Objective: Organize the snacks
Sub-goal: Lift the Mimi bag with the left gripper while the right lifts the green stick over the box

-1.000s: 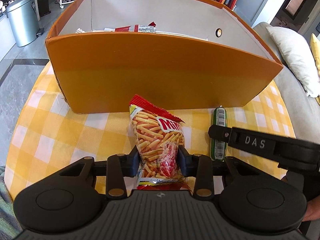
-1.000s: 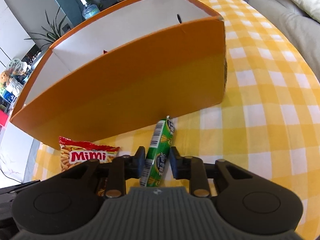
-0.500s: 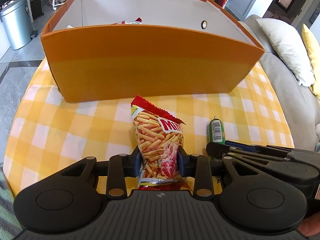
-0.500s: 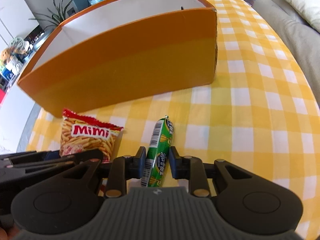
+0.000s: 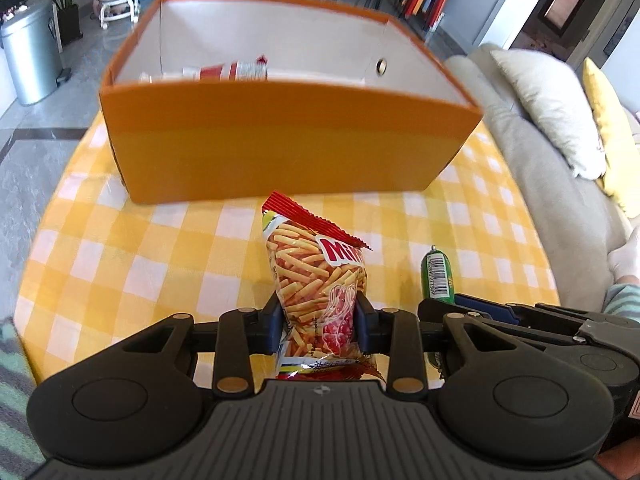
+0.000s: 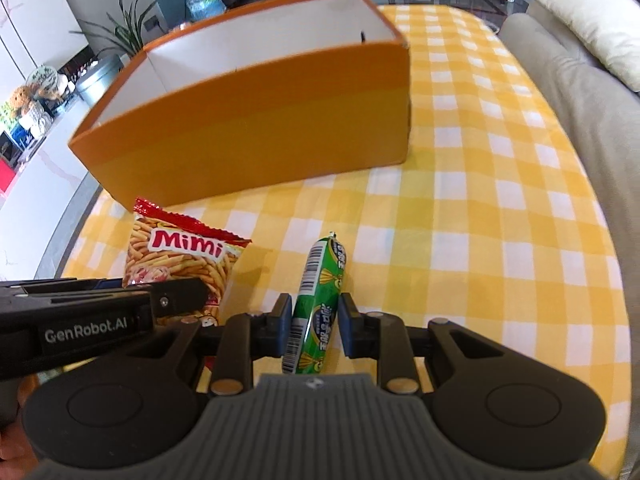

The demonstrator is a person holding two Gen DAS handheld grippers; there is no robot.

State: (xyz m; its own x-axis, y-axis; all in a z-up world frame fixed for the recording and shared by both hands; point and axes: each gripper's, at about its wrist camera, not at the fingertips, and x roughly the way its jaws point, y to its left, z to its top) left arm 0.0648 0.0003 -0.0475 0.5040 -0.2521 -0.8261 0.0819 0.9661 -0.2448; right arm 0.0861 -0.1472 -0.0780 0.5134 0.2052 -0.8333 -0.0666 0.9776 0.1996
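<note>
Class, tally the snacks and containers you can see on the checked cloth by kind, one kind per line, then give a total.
Mimi snack bags: 1, held in the left gripper
Green sausage sticks: 1, held in the right gripper
Orange boxes: 1
Red-and-white packets in the box: at least 1, partly hidden
Total: 4

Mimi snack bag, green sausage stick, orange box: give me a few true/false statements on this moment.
1. The left gripper has its jaws shut on the Mimi snack bag. True.
2. The right gripper is empty. False: it grips the green sausage stick.
3. The orange box already holds a red-and-white packet. True.
4. The box has a lid on. False: its top is open.
5. The tablecloth is yellow-and-white checked. True.
</note>
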